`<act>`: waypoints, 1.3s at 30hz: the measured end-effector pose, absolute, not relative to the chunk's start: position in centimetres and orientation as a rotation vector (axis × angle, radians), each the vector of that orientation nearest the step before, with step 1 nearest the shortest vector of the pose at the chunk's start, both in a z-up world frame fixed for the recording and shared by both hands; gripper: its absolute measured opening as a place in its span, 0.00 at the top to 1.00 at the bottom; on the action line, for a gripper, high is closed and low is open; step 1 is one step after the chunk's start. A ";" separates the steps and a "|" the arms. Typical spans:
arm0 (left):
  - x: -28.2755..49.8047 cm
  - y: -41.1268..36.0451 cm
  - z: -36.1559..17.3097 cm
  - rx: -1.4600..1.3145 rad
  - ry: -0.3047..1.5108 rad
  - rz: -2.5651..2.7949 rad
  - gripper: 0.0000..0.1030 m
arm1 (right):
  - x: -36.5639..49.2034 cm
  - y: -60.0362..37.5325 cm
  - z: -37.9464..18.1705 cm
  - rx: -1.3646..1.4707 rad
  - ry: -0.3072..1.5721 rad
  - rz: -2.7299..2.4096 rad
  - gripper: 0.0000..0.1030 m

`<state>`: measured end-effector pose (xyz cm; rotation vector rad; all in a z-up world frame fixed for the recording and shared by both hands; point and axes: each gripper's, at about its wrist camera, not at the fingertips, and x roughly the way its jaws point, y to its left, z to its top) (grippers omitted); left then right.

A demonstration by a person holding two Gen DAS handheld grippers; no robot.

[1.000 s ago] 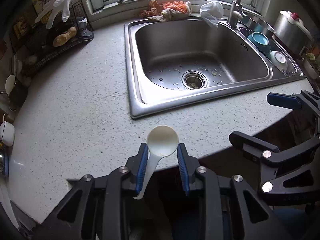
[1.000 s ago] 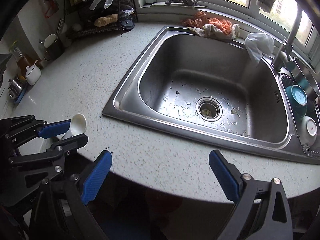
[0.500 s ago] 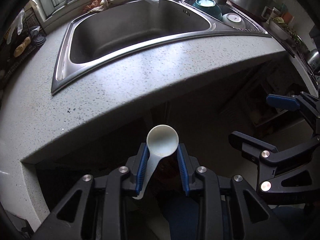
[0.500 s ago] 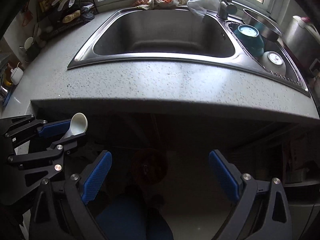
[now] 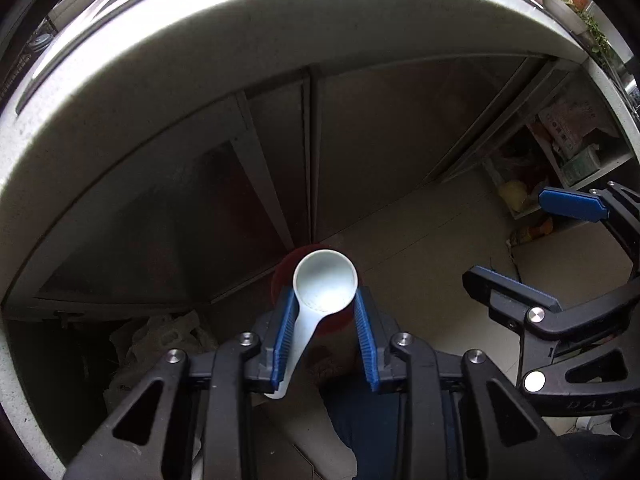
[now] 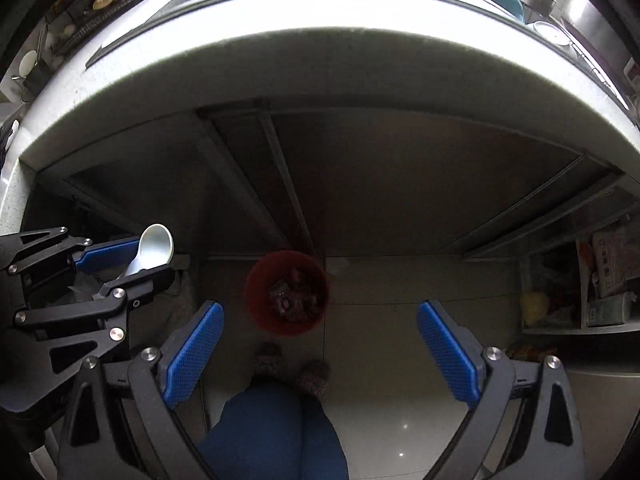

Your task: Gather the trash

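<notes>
1. While the left gripper (image 5: 324, 320) is pointing steeply down, its blue fingers (image 5: 285, 330) are clenching the white plastic scoop (image 5: 320, 292); the bowl is sitting at the fingertips, and the handle is running back toward 7 o'clock between the pads.
2. Directly beneath the bowl, the red trash bin (image 6: 287, 293) is standing on the floor, its rim peeking out at 12 o'clock and 9 o'clock around the scoop in the left wrist view; judging from this, a release would drop the scoop inside.
3. Off at 3 o'clock, the right gripper (image 6: 320, 354) is hanging released, its fingers (image 6: 194, 350) spread wide with nothing between them, and the bin is lying at 12 o'clock from it.
4. Farther out, the bench (image 6: 320, 32) edge is arching overhead at 12 o'clock, with cabinet doors (image 5: 280, 184) behind the bin and the person's leg (image 6: 272, 432) at 6 o'clock, leaving open room above the bin.
</notes>
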<state>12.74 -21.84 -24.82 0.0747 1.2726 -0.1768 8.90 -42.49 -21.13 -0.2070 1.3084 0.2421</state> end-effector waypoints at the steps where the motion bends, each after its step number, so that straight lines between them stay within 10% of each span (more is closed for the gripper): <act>1: 12.9 -21.8 -25.6 0.071 1.274 -0.177 0.73 | 8.9 -42.6 -22.1 -0.205 1.316 0.245 0.05; 25: 16.9 -21.7 -45.2 0.093 1.294 -0.218 0.70 | 11.0 -44.7 -41.4 -0.186 1.348 0.245 0.05; 32: 17.3 -21.5 -46.1 0.087 1.304 -0.189 0.27 | 10.8 -44.8 -41.8 -0.198 1.360 0.236 0.05; 39: 16.4 -20.1 -44.0 0.089 1.312 -0.190 0.19 | 10.4 -44.8 -39.8 -0.193 1.359 0.229 0.05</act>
